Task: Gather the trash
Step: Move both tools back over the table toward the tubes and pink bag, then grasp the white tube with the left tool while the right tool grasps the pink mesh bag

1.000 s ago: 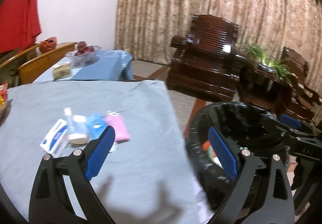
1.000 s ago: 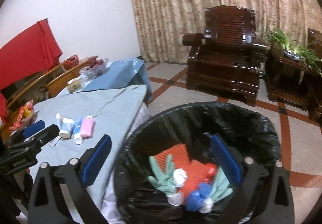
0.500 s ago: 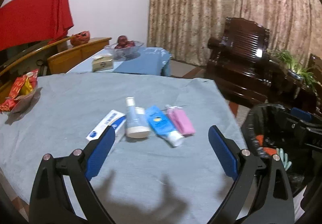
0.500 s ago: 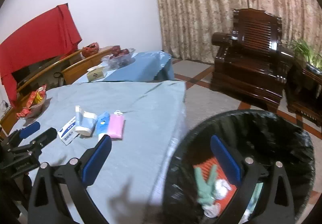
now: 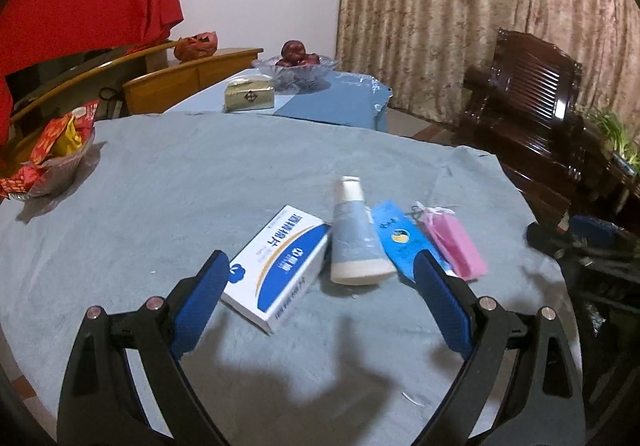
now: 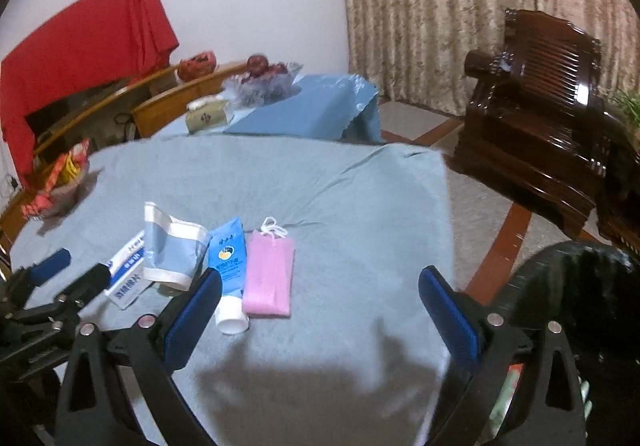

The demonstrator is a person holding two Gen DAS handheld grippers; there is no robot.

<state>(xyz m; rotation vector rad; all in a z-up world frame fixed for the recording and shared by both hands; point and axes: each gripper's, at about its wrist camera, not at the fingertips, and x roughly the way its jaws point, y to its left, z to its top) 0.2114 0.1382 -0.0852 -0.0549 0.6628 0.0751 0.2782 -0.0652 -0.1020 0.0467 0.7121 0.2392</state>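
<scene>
Four pieces of trash lie in a row on the grey-blue tablecloth (image 5: 180, 197): a white and blue box (image 5: 280, 266), a pale blue tube (image 5: 356, 238), a blue tube (image 5: 400, 242) and a pink packet (image 5: 456, 246). My left gripper (image 5: 320, 258) hovers just short of them, its jaws wide and closing slightly. The box and pale tube lie between the fingertips, untouched. My right gripper (image 6: 320, 274) is open over bare cloth, with the pink packet (image 6: 268, 278) and blue tube (image 6: 228, 258) beside its left finger. The black-lined bin (image 6: 580, 286) stands off the table's right edge.
A bowl of red snack packs (image 5: 52, 153) sits at the table's left edge. Beyond it a second table holds a gold tissue box (image 5: 250, 95) and a fruit bowl (image 5: 296, 61). A dark wooden armchair (image 6: 540, 93) stands at right on the tiled floor.
Both views have swung left from the bin to the table. The row of trash now lies close in front of both grippers. The bin has slid to the right edge.
</scene>
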